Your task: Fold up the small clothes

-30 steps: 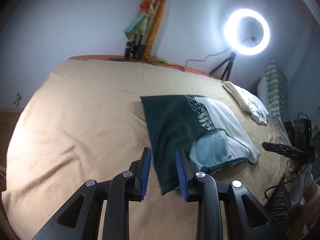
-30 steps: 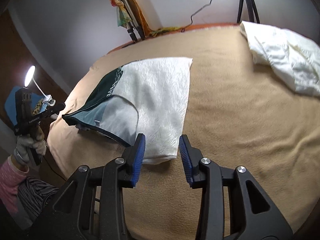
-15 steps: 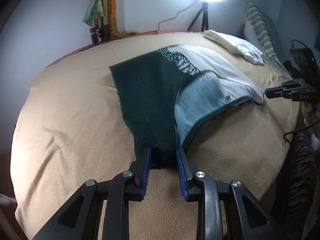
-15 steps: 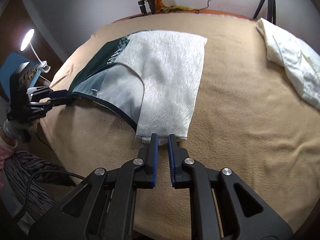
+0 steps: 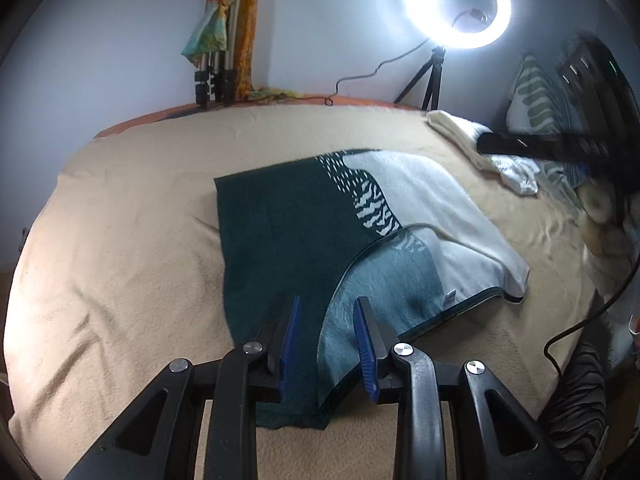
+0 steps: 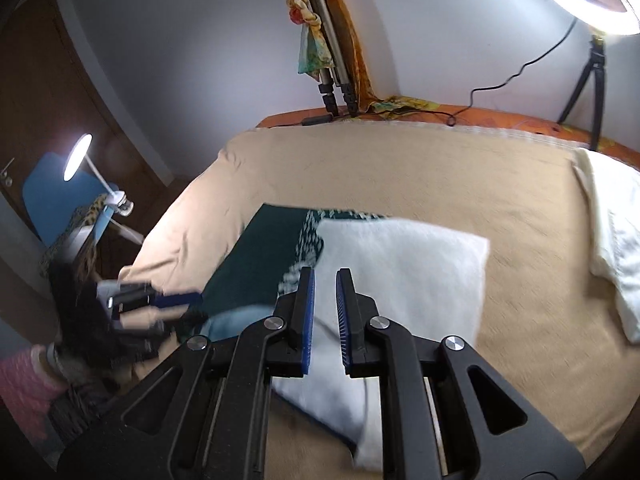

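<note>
A small dark green and white garment (image 5: 320, 240) lies on the beige bed (image 5: 120, 260). My left gripper (image 5: 326, 336) stands over its near green corner with the cloth between the blue pads, which stay apart; whether it grips is unclear. My right gripper (image 6: 325, 312) has its jaws narrowed on the white corner of the garment (image 6: 400, 272), lifted off the bed. The right gripper also shows blurred in the left wrist view (image 5: 540, 146).
A cream cloth (image 6: 612, 240) lies at the bed's right side, with a striped pillow (image 5: 540, 100) behind it. A ring light on a tripod (image 5: 458, 4) and a folded tripod (image 6: 328, 52) stand at the far edge. A desk lamp (image 6: 80, 156) stands left.
Both grippers have risen and moved forward over the garment. The right gripper has lifted the white corner off the bed. The left gripper's pads now straddle the green corner.
</note>
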The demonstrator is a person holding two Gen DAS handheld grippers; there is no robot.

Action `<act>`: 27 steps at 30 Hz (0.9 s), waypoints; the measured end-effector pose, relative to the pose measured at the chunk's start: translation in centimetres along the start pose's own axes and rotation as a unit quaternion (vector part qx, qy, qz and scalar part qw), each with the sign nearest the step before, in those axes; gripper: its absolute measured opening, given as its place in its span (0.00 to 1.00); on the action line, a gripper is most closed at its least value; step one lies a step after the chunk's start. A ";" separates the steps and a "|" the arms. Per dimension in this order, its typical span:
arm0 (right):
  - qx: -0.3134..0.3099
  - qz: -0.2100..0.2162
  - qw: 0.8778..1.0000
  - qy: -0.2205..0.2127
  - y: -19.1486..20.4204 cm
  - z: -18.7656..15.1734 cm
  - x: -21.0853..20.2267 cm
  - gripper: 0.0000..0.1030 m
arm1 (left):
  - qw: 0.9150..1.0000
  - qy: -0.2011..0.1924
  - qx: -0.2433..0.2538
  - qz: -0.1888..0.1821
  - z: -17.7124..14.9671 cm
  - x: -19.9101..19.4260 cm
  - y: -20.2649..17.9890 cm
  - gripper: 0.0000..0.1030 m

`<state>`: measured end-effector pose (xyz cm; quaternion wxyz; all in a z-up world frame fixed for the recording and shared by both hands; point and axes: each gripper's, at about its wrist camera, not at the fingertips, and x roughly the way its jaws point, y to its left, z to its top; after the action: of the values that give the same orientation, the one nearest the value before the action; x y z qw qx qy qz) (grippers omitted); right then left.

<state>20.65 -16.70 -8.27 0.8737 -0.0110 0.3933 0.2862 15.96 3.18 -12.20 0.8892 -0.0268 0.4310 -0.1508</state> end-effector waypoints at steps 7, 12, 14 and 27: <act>0.020 -0.027 0.999 0.037 -0.4 1.9 8.3 0.12 | 1.000 0.018 0.011 0.012 0.4 1.8 -0.2 0.27; 0.017 -0.048 0.996 0.070 -1.1 1.1 11.6 0.12 | 0.999 0.034 0.007 0.013 -0.1 3.1 0.4 0.27; 0.017 -0.047 0.996 0.072 -1.5 0.6 12.2 0.11 | 0.999 0.034 0.011 0.014 -0.1 3.3 0.3 0.27; 0.075 -0.012 0.997 -0.005 -5.9 -1.7 2.7 0.50 | 0.987 -0.021 -0.155 -0.043 1.4 -0.6 6.9 0.50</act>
<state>23.93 -20.74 -12.48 0.8773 0.0511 0.4090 0.2456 18.39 9.80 -12.15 0.8759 -0.1861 0.4288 -0.1197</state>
